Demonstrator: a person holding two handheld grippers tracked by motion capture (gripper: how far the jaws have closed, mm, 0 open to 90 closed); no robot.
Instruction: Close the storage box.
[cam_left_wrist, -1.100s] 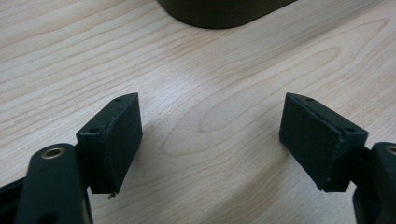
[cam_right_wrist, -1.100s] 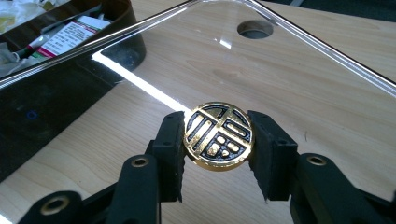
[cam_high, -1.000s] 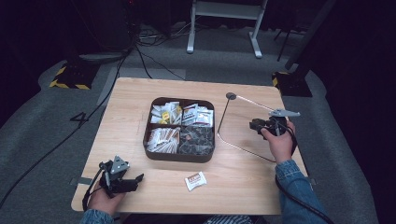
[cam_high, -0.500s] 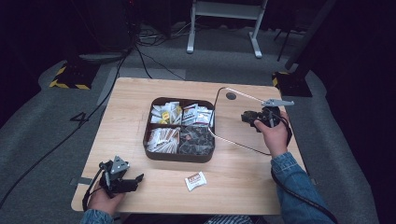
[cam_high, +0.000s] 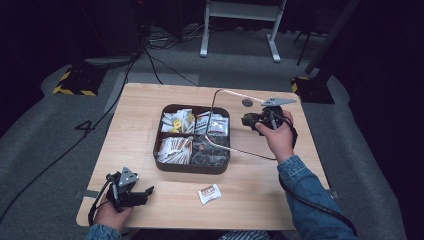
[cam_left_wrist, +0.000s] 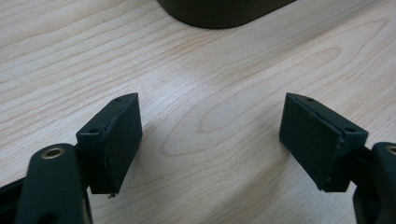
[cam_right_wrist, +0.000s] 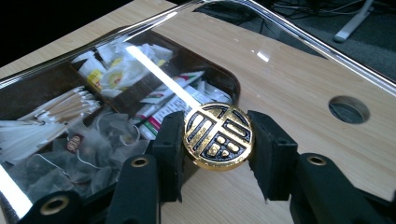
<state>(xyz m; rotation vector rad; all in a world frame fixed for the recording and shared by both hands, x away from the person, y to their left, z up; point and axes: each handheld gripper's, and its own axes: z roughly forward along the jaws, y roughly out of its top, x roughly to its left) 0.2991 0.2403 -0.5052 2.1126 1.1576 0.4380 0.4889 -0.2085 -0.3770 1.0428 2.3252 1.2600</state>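
Between the jaws of the right gripper (cam_right_wrist: 218, 154) sits one round gold knob (cam_right_wrist: 218, 136) with a black pattern, clamped from both sides; it is the handle of one clear lid (cam_right_wrist: 280, 51), which that gripper holds lifted and tilted. Beyond these jaws, seen through the lid, lies one dark tray (cam_right_wrist: 231, 84) split into four compartments. The far ones hold white sachets with yellow print and long packets with red and green stripes; the near ones hold pale paper sticks and clear-wrapped tea bags. Just to the right of the jaws one round hole (cam_right_wrist: 349, 109) opens in the wooden surface (cam_right_wrist: 289, 93).

From the high view, the right gripper (cam_high: 252, 120) is held in the person's right hand (cam_high: 277, 137), with the lid (cam_high: 216, 107) reading as a thin shining outline that hangs partly over the tray (cam_high: 192, 167)'s right side. That view adds one loose packet (cam_high: 209, 193) with a red label, lying on the surface (cam_high: 140, 115) apart from the tray and well below the right jaws. It also shows the left gripper (cam_high: 137, 192) resting at the near left corner, well apart from the tray, in the person's left hand (cam_high: 111, 216).

Ahead of the left gripper (cam_left_wrist: 210, 140)'s two black pads, which stand wide apart with bare wood between them, a dark rounded edge of the tray (cam_left_wrist: 224, 11) is visible.
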